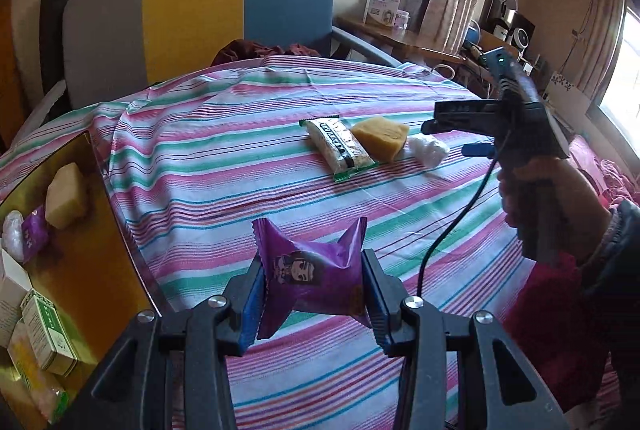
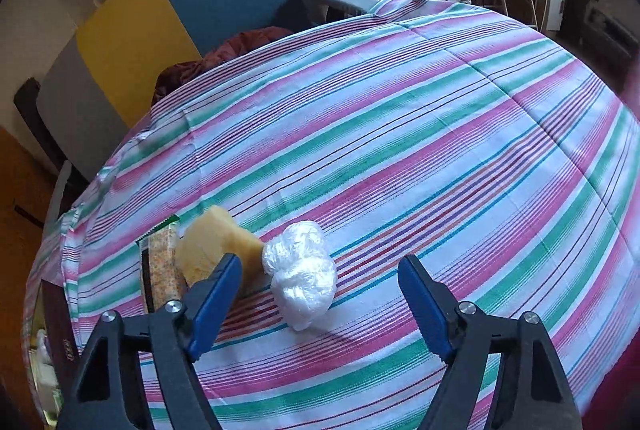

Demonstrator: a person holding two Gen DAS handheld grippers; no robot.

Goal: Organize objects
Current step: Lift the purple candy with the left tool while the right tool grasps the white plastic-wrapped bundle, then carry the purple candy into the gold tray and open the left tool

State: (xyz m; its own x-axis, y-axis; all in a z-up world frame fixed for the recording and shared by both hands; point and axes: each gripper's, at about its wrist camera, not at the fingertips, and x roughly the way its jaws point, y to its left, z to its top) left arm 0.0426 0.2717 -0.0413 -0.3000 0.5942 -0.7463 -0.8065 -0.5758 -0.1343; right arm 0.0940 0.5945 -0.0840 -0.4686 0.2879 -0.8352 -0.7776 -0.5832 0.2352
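Right wrist view: the white plastic bundle (image 2: 300, 272) is seen on the striped surface (image 2: 440, 150) between the wide, empty right tongs (image 2: 320, 294), nearer their left finger, while the purple packet (image 1: 314, 276) is held by the left tongs (image 1: 314, 304).

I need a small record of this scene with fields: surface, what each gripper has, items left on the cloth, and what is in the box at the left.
surface: striped cloth
left gripper: shut on the purple snack packet, held above the cloth
right gripper: open, holds nothing, above the white plastic bundle
on the cloth: wrapped snack bar, yellow block, white plastic bundle, side by side
yellow box: another yellow block, a purple packet, small cartons
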